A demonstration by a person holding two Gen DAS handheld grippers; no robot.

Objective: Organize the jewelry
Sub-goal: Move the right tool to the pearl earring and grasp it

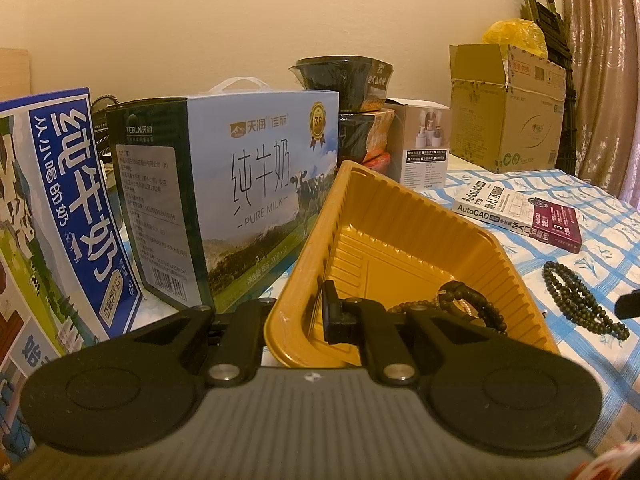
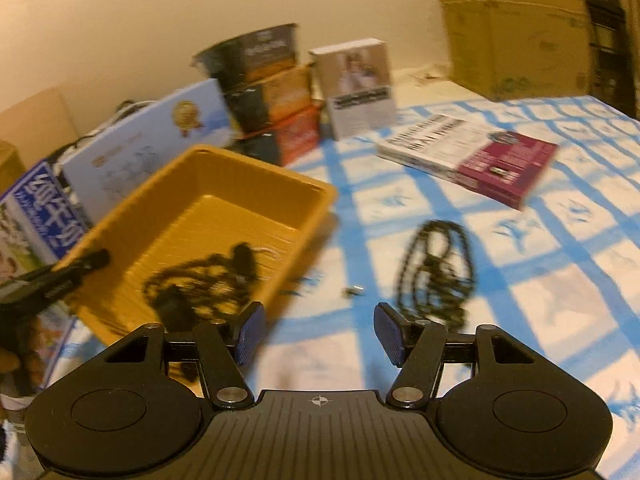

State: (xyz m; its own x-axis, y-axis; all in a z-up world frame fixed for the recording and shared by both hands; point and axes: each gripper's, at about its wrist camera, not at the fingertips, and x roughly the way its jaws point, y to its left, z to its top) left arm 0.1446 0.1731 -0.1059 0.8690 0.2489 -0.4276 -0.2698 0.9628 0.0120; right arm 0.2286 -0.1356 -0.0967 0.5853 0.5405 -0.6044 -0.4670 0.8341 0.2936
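Note:
A yellow plastic tray [image 1: 400,208] is tilted up at its near left side, its wall pinched between the pads of my left gripper [image 1: 308,312]. Dark bead strings [image 1: 476,304] lie inside the tray, also seen in the right wrist view [image 2: 208,280]. The tray [image 2: 248,172] sits left of centre there, with my left gripper [image 2: 80,264] at its left rim. A dark bead necklace [image 2: 436,268] lies on the blue checked cloth right of the tray, also in the left wrist view [image 1: 580,300]. My right gripper [image 2: 318,336] is open and empty, above the cloth near the necklace.
Two milk cartons [image 1: 240,184] [image 1: 60,216] stand left of the tray. Stacked noodle bowls [image 1: 352,84], a small white box [image 1: 424,144], a cardboard box [image 1: 508,108] and an AutoCAD book [image 1: 524,212] stand behind. A tiny metal piece [image 2: 354,290] lies on the cloth.

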